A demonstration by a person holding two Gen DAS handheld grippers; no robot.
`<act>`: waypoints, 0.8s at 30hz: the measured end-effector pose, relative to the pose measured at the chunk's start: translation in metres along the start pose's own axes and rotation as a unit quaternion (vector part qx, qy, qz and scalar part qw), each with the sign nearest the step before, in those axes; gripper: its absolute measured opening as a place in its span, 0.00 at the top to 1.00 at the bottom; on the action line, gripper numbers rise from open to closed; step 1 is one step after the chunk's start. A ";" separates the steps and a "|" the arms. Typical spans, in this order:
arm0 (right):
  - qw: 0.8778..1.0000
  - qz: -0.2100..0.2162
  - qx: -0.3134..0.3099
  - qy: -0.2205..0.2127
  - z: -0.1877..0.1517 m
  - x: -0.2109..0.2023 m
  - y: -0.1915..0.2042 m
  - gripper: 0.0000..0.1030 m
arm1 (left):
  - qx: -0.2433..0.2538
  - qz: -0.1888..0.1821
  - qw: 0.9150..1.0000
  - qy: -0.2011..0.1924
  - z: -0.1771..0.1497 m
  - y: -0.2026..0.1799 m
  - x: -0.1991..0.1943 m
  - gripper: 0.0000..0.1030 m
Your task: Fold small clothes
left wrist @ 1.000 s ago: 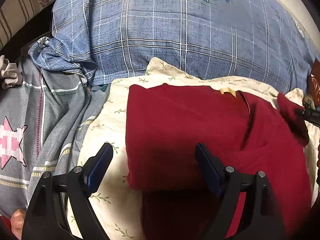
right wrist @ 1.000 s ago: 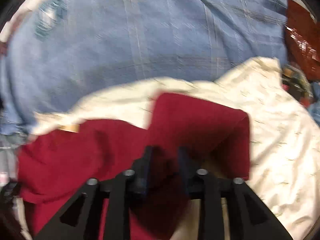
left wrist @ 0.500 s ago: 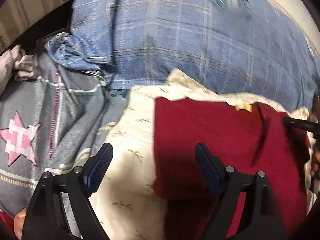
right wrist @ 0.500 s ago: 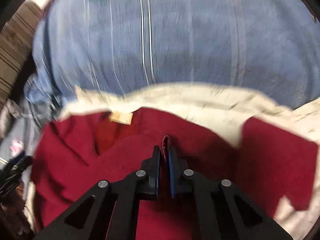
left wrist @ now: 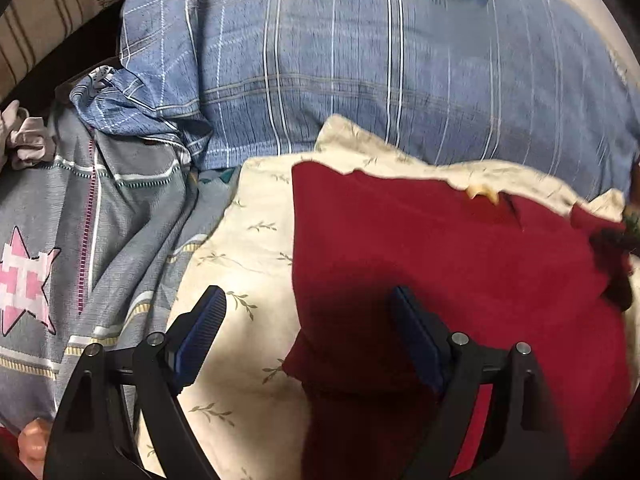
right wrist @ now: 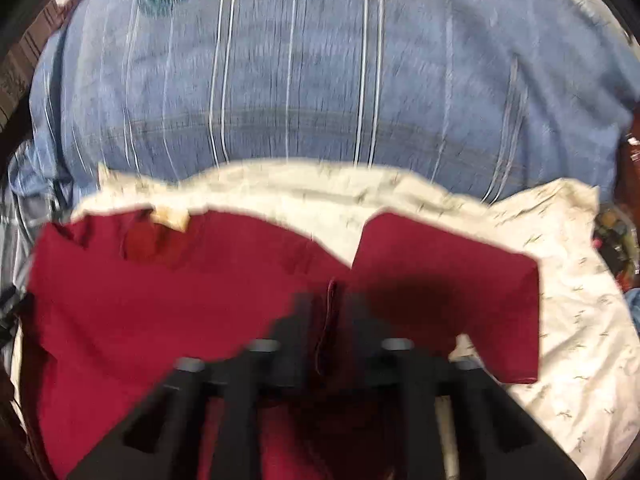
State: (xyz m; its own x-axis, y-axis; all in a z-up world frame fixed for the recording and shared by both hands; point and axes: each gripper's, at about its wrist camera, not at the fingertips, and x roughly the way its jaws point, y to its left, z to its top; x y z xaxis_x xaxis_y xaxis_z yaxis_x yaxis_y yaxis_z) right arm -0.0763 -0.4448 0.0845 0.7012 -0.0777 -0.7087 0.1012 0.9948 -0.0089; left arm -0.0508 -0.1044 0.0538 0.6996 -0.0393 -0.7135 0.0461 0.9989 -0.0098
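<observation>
Dark red shirt lies on cream floral sheet, blue plaid pillow at 12 o'clock. Left gripper spread, straddling shirt's left edge. Right gripper just opened; raised shirt fold between, unpinched.

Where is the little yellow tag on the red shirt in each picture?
Left wrist view: the yellow tag sits at the red shirt's top edge, right of centre.
Right wrist view: the tag is at the shirt's upper left.
Shared landmark: the blue plaid pillow behind the shirt.
</observation>
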 end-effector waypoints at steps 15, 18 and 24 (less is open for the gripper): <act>0.998 0.049 -0.002 0.037 0.007 0.051 0.038 0.63 | 0.005 0.016 1.000 0.018 0.002 -0.006 0.018 0.18; 0.998 0.050 -0.017 0.017 -0.004 0.022 0.034 0.60 | 0.004 0.016 1.000 0.018 0.003 -0.006 0.017 0.18; 0.998 0.040 -0.004 0.039 -0.024 0.030 0.021 0.59 | 0.008 0.019 1.000 0.016 0.003 -0.009 0.013 0.18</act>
State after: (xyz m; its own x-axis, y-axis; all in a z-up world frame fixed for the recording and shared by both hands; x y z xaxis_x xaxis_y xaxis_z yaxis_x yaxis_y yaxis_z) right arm -0.0700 -0.4251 0.0459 0.6490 0.0066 -0.7608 0.0422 0.9981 0.0447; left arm -0.0400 -0.1137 0.0463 0.6776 0.0004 -0.7354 0.0311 0.9991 0.0292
